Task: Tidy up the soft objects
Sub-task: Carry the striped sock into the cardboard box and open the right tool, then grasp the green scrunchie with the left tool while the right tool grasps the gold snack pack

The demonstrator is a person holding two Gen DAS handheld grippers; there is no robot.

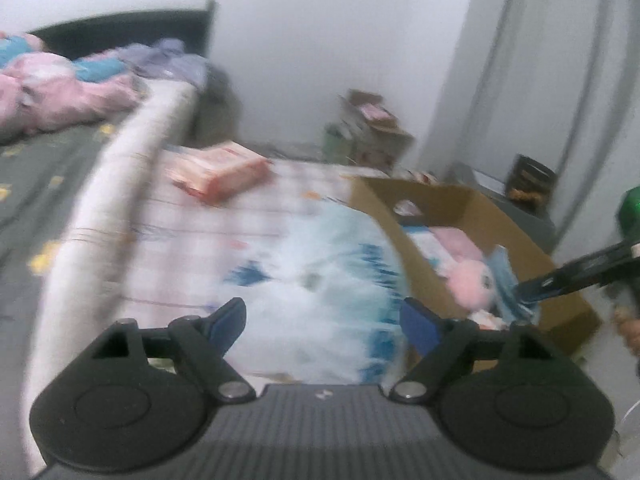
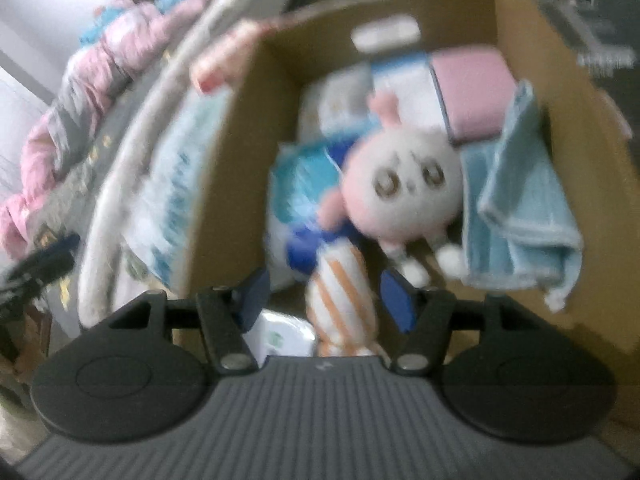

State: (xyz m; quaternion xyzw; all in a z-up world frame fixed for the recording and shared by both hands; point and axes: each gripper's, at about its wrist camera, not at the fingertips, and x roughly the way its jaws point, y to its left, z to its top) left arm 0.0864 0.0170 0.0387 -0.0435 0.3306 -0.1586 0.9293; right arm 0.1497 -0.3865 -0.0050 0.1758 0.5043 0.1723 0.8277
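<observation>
In the right wrist view my right gripper is open over the cardboard box. An orange-and-white striped soft roll stands between its fingers, clear of the left pad. Further inside the box lie a pink-and-white plush, a light blue towel, a folded pink cloth and a white-and-blue soft pack. In the left wrist view my left gripper is open, with a blurred white-and-blue soft pack just beyond its fingertips on the checked cloth. The box is to its right.
A pink packet lies further back on the checked cloth. The bed with pink bedding runs along the left. Small boxes stand against the far wall. One of my right gripper's fingers reaches into the box from the right.
</observation>
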